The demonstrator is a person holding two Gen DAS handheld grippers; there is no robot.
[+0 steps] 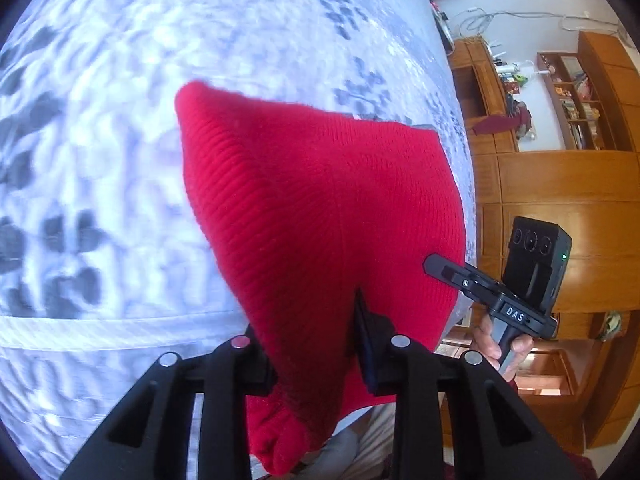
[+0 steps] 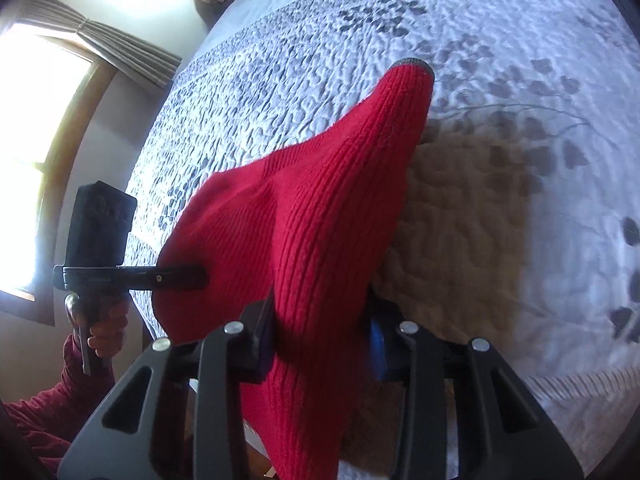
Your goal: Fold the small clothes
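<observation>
The left gripper [image 1: 316,344] and right gripper [image 2: 320,336] each clamp an edge of the red knit garment [image 1: 320,208], suspended between them above the quilted bedspread [image 2: 500,80].

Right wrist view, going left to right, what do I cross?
Window → left gripper → red knit garment pinched by the right gripper → its shadow on the floral bedspread.
</observation>
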